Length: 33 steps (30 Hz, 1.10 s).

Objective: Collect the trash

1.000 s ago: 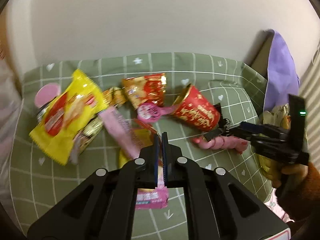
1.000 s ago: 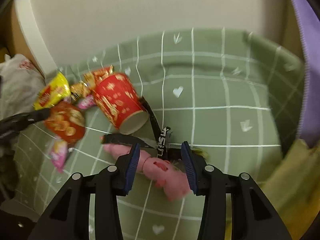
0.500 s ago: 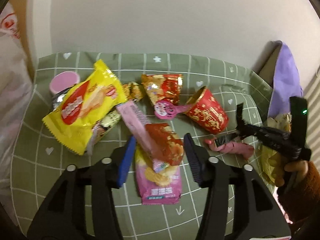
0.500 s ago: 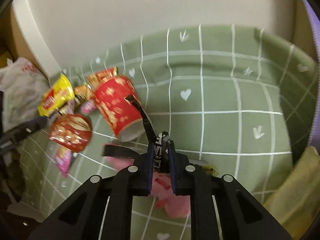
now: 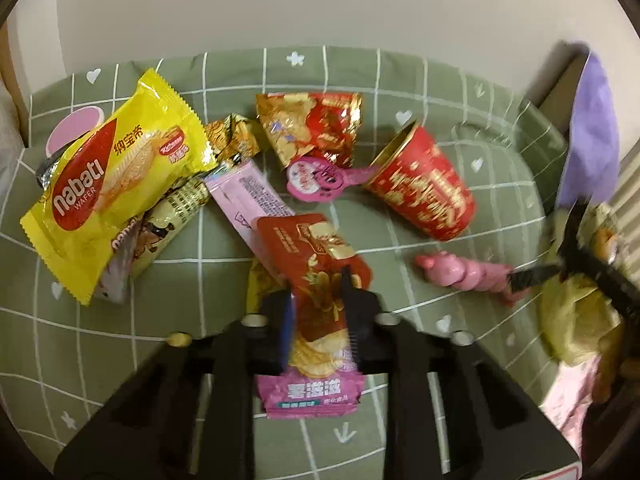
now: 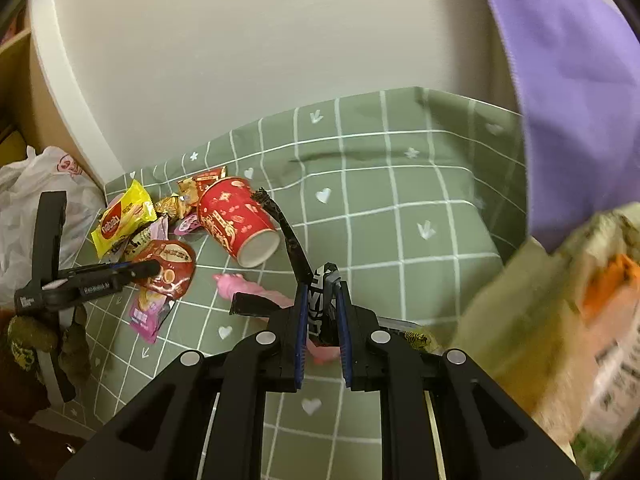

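Trash: one red cup (image 5: 424, 188), one yellow wafer bag (image 5: 108, 200).

Left gripper (image 5: 316, 300) closing; right gripper (image 6: 323, 312) seemingly clamped.

On the tablecloth (image 5: 472, 332) in front of you, the wafer bag (image 5: 108, 196) lies at the far left, with the tipped cup (image 5: 424, 188) well to its right and a torn packet (image 5: 312, 128) behind them, nearer the wall (image 5: 320, 4). The crisp packet (image 5: 320, 292) lies nearest you, between your left gripper's (image 5: 316, 312) fingers, overlapping a long wrapper (image 5: 250, 196). Right of the cup, your right gripper (image 6: 322, 336) holds a strip wrapper (image 6: 320, 300) above the sausage-shaped wrapper (image 5: 460, 276).
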Each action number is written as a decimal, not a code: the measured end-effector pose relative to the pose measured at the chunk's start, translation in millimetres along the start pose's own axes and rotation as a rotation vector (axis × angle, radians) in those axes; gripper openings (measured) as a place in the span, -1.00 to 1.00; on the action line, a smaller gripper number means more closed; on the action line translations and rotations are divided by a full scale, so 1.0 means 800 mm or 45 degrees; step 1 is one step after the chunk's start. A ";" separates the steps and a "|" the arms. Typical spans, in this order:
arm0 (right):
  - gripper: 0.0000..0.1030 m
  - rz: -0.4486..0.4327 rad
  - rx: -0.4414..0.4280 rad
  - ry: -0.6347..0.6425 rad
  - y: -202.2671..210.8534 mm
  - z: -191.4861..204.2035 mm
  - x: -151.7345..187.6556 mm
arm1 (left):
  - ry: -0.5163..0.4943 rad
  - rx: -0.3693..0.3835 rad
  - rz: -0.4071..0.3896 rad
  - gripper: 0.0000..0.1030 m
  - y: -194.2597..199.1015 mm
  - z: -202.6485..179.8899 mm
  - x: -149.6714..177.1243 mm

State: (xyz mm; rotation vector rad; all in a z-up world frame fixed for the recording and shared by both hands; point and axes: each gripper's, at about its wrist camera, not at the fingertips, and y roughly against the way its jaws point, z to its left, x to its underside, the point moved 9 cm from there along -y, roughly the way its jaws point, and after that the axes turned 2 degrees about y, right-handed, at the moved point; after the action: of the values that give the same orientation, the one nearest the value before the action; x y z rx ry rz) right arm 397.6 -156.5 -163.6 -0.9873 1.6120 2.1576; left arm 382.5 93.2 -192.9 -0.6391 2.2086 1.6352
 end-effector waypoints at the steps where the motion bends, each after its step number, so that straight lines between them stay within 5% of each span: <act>1: -0.72 -0.007 0.010 -0.010 0.006 -0.003 0.002 | 0.002 0.015 -0.005 -0.83 0.003 -0.002 -0.001; 9: -0.71 -0.072 0.068 -0.002 0.050 -0.012 -0.006 | -0.100 0.120 -0.174 -0.97 0.067 -0.059 -0.032; 21: -0.71 -0.329 0.274 0.051 0.196 -0.037 -0.061 | -0.396 0.518 -0.397 -0.96 0.178 -0.236 -0.100; 25: -0.71 -0.391 0.356 0.002 0.246 -0.068 -0.068 | -0.537 0.652 -0.384 -0.96 0.191 -0.311 -0.100; 33: -0.71 -0.461 0.556 -0.232 0.332 -0.161 -0.026 | -0.699 0.934 -0.172 -0.96 0.160 -0.443 -0.056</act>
State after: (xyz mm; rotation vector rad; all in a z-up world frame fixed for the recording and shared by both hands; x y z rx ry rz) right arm 304.2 -362.2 27.0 -0.8381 1.5771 1.5252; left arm 356.3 -206.5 37.7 -0.1048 2.0571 0.7055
